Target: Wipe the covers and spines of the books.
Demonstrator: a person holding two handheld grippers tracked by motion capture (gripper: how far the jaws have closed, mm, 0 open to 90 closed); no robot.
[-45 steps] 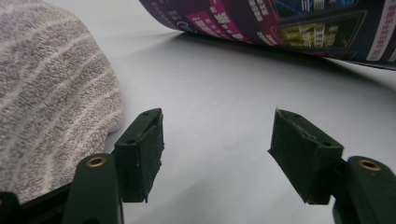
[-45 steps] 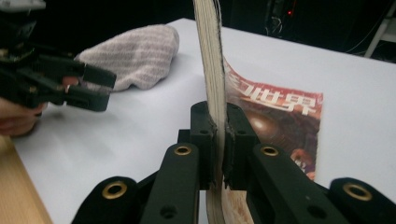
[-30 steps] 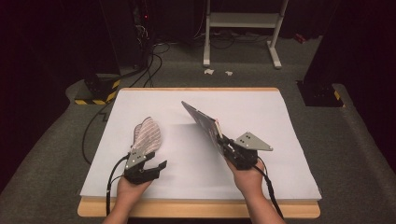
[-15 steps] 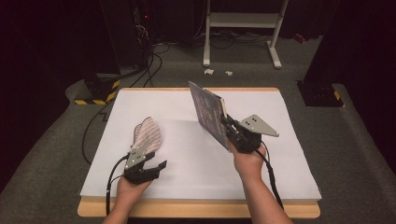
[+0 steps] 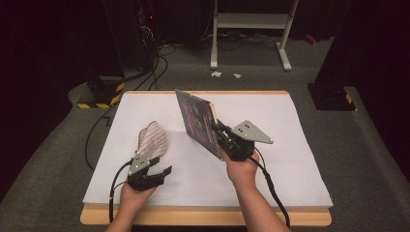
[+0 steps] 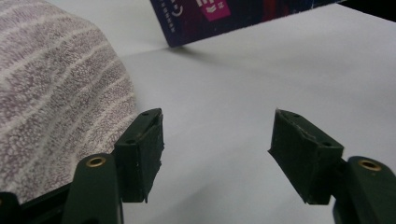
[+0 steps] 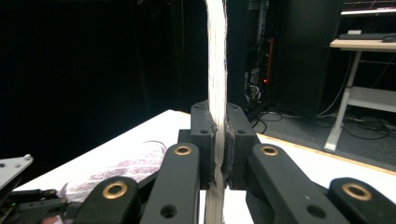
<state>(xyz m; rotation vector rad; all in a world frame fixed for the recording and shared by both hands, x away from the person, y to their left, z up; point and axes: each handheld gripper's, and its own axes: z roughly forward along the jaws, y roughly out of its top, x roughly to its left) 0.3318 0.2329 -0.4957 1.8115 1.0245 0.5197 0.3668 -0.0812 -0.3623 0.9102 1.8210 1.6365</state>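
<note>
A thin book with a dark cover and pink print is held off the white table top, standing on edge and tilted. My right gripper is shut on its lower corner. In the right gripper view the book's pale page edge rises straight between the pressed jaws of the right gripper. A grey-and-white striped cloth lies flat on the left part of the table. My left gripper rests just in front of the striped cloth, open, with nothing between its fingers.
The table's wooden front edge lies near the person's forearms. Cables trail off the left side to a yellow-and-black striped box on the floor. A white desk frame stands behind the table.
My right gripper has risen and moved away from the person with the book, which has tipped from lying low to nearly upright. The left gripper and the cloth have kept still.
</note>
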